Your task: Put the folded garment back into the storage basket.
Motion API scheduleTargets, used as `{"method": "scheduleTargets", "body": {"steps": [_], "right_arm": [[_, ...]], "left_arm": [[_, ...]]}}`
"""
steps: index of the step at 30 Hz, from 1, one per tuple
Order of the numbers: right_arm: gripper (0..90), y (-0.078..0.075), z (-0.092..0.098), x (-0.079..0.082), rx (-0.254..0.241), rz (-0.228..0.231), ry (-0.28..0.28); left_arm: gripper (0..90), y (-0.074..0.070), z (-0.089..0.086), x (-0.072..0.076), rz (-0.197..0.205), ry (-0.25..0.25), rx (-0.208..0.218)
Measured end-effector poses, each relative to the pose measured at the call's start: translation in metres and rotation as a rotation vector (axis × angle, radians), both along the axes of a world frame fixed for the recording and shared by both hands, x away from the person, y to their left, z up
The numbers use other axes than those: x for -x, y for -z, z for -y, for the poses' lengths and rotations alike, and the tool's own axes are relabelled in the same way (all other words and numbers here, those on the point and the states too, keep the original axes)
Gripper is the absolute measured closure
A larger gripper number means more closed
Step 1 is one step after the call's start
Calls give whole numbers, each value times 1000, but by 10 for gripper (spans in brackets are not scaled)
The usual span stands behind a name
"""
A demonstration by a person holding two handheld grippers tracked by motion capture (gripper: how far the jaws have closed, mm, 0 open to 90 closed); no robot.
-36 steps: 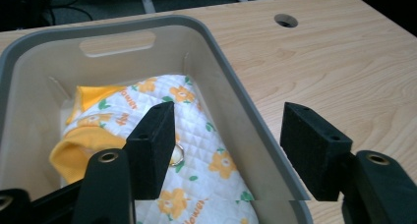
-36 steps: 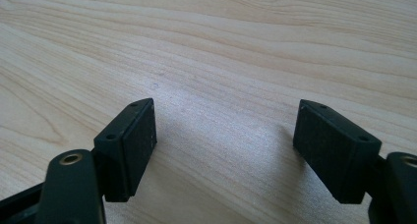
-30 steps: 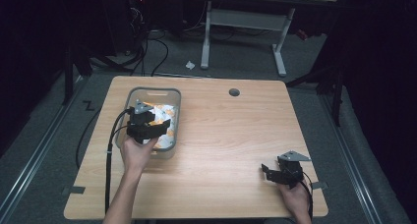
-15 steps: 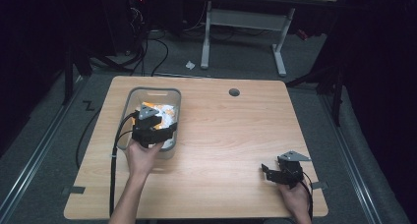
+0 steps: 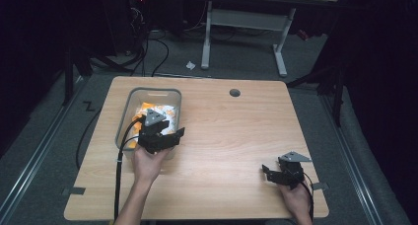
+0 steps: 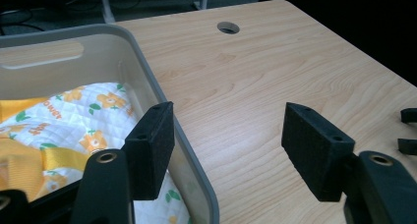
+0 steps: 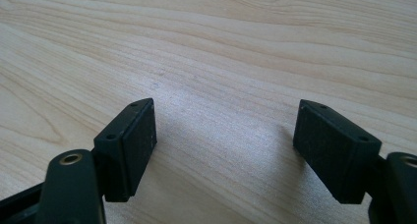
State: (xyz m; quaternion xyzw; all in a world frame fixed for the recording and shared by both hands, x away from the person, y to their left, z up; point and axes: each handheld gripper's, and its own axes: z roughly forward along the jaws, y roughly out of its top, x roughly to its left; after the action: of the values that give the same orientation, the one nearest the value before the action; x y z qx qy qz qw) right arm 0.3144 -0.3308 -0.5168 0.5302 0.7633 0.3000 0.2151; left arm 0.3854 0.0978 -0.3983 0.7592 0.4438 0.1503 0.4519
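On my screen the right gripper (image 5: pixel 278 172) sits nearest, low over the wooden table (image 5: pixel 236 136) at its near right corner, held by the right hand (image 5: pixel 297 201); its jaws are spread wide with bare wood between them. Farther in, my left gripper (image 6: pixel 228 145) is also spread wide, and it straddles the near right wall of the grey bin (image 6: pixel 162 94): one pad (image 6: pixel 150 148) hangs inside the bin, the other (image 6: pixel 314 153) over the tabletop (neither pad is touching the wall, as far as I can tell). Inside the bin lies a white quilted cloth (image 6: pixel 74 121) printed with orange flowers, with yellow fabric (image 6: pixel 29 162) beside it. Beyond, a round hole (image 5: pixel 234 93) marks the table's far side.
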Motion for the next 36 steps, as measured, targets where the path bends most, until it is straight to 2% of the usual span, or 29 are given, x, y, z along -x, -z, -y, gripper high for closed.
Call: {"method": "scheduleTargets", "body": {"steps": [24, 36], "right_arm": [[246, 0, 0, 0, 0, 0, 0], [246, 0, 0, 0, 0, 0, 0]], "left_arm": [[373, 0, 16, 17, 9, 49, 20], [374, 8, 27, 25, -4, 86, 41]]}}
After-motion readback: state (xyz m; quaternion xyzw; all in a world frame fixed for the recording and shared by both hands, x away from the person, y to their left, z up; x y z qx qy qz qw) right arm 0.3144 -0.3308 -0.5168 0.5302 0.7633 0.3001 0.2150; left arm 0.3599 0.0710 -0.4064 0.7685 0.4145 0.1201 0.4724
